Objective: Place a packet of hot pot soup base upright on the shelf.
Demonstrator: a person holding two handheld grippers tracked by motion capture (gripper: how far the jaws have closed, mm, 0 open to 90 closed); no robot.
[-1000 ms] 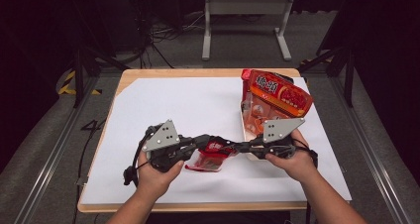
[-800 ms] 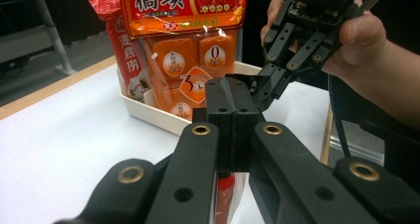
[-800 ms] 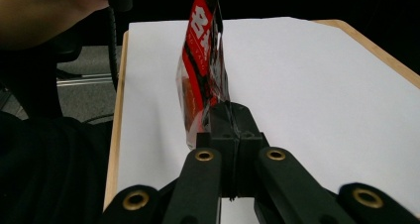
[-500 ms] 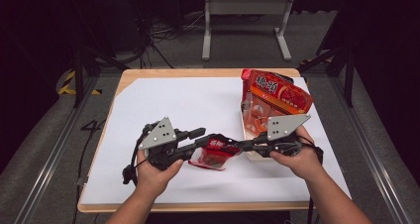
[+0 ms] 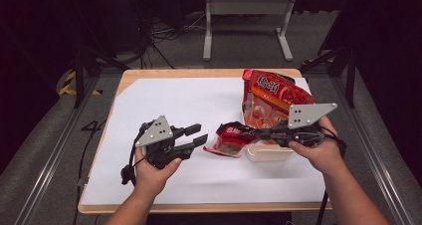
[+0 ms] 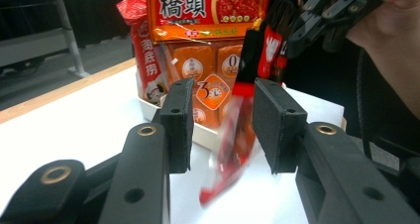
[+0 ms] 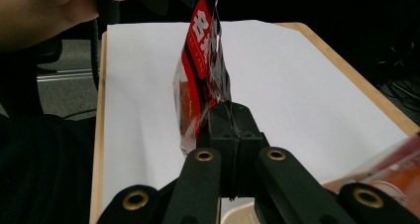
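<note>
The white tray (image 5: 268, 153) carries tall orange packets (image 5: 271, 98). Just left of the tray, the right gripper (image 5: 254, 134) pinches a small red sachet (image 5: 231, 138) above the paper. Further left, the left gripper (image 5: 198, 135) has just released, jaws apart and empty.

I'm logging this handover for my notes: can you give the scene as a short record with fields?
surface: wooden table covered with white paper
held item: small red and black plastic sachet
right gripper: shut on the sachet's edge, sachet hanging off the paper
left gripper: jaws have just been opening, pads clear of the sachet
container: shallow white tray
tray contents: large orange and red food packets standing upright
</note>
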